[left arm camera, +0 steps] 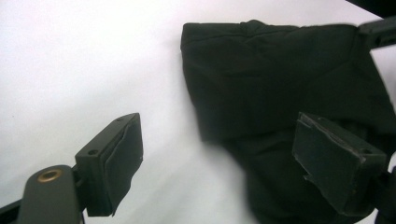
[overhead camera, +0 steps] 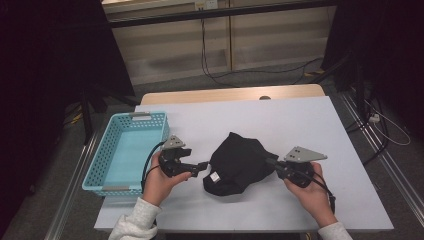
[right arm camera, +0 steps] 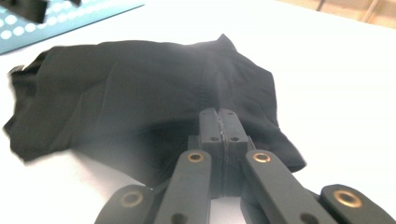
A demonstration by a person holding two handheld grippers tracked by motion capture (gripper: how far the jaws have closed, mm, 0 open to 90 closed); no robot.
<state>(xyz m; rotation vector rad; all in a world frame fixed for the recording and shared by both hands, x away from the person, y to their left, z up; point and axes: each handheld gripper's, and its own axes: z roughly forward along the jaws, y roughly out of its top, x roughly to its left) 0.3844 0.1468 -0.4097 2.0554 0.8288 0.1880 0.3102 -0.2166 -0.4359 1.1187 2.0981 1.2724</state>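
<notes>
- Black cloth (overhead camera: 237,162): crumpled heap at table (overhead camera: 310,125) centre, white label at its 7 o'clock edge.
- Right gripper (overhead camera: 272,162): at cloth's 3 o'clock, jaws pressed together on its edge.
- Left gripper (overhead camera: 204,165): at cloth's 9 o'clock, jaws spread, holding nothing.
- Blue basket (overhead camera: 127,152): at table's 9 o'clock edge.

On the white table (overhead camera: 320,130) there is one crumpled black cloth garment (overhead camera: 237,162) and one light-blue perforated plastic basket (overhead camera: 107,155) — a single item of each kind. Two black handheld two-jaw grippers — a left gripper (overhead camera: 202,165) and a right gripper (overhead camera: 270,161) — complete the count.
</notes>
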